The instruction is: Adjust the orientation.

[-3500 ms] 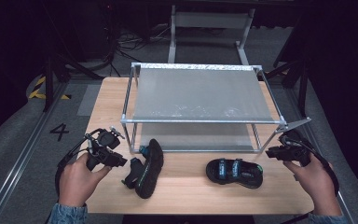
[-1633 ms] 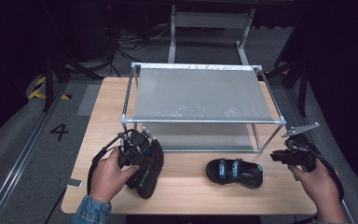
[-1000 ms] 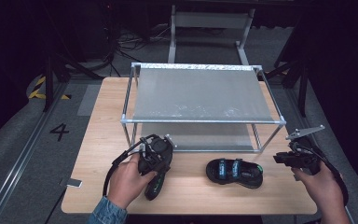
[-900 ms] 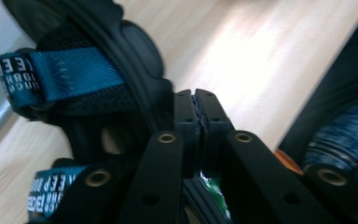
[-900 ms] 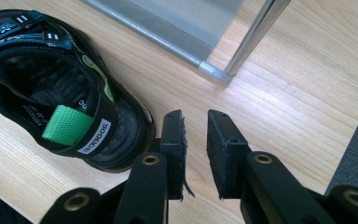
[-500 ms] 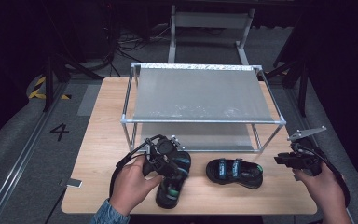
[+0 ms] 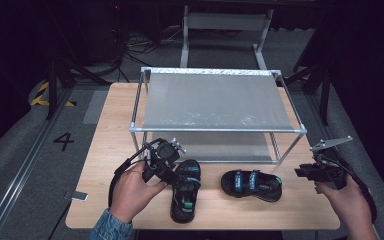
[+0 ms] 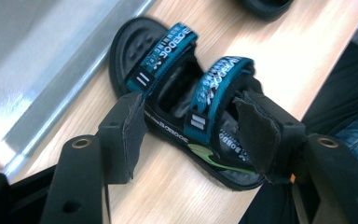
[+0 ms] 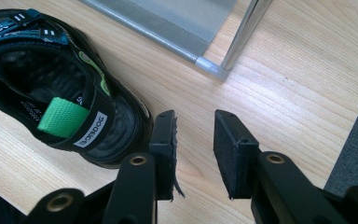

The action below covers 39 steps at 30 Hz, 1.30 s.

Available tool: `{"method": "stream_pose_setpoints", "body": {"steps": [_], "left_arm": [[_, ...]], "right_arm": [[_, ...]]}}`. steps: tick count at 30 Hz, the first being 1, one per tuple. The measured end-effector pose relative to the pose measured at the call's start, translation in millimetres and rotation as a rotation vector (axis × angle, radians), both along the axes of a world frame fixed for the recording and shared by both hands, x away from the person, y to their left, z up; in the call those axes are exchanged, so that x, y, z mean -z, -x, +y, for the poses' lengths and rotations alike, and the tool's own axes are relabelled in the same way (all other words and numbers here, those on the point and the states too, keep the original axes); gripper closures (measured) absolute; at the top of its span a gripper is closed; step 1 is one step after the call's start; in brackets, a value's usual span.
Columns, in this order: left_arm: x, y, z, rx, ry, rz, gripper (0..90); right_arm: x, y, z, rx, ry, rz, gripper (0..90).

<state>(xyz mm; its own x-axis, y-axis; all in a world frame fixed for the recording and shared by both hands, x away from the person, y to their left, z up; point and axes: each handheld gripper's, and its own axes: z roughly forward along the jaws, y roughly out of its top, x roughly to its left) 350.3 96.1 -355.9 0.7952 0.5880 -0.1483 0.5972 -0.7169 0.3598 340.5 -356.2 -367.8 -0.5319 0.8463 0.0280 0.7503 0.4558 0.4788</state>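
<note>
Wooden table [image 7: 120, 120] carried a two-shelf metal rack [image 7: 215, 100] at its far half. Two black sandals with blue straps lay on the bare wood in front of the rack.

Left sandal [image 7: 185, 192] lay lengthwise, toe toward the rack, near the front edge. Left gripper [image 7: 172, 172] sat over its left side, held by the person's left hand [image 7: 130, 192]. In the left gripper view its jaws stood apart, one on each side of the sandal's strapped middle, pads not visibly pressing; nothing held.

Right sandal [image 7: 252, 184] lay crosswise, just right of the first, apart from it.

Right gripper [image 7: 307, 172] hovered near the table's right edge, jaws open and empty, the right sandal's heel just beside its left jaw in the right gripper view.
</note>
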Motion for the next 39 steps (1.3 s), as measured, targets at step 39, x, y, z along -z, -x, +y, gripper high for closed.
{"method": "stream_pose_setpoints", "body": {"steps": [39], "left_arm": [[36.6,-6.8,-32.4,0.101,-0.036,0.017,64.2]], "right_arm": [[4.3,1.4,1.0,-0.011,0.015,-0.009,64.0]]}}
